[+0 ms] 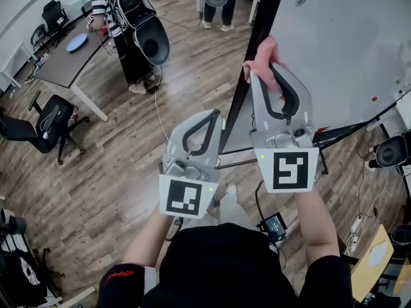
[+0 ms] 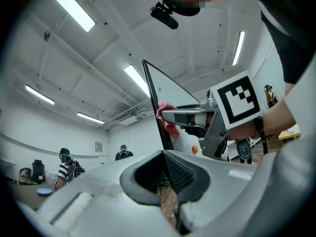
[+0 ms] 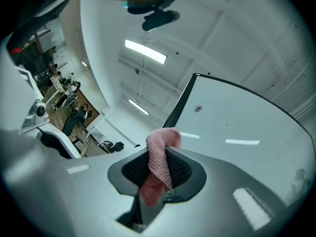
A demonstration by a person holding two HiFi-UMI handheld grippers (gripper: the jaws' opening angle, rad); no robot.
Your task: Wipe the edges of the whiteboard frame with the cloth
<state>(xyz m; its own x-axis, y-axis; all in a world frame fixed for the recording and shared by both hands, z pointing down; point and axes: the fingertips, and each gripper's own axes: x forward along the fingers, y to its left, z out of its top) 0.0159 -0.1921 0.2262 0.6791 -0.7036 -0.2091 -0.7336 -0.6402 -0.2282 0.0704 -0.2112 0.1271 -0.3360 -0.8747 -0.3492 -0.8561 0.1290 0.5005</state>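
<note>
Long ceiling lights (image 2: 73, 7) fill the room with bright, even white light, and shadows on the wooden floor (image 1: 109, 165) are faint. Two lights glare as soft streaks on the whiteboard (image 3: 256, 112). All views bulge and curve toward the edges, and the gripper views darken at their corners. Near the lens, the pink cloth (image 3: 160, 157) is sharp enough to show its weave.

Upper left, a dark table (image 1: 61, 59) carries a blue plate (image 1: 76, 42), with a person in a striped top (image 1: 99, 8) beside it. At the left edge a black office chair (image 1: 45, 124) stands on the wooden floor (image 1: 96, 191).
</note>
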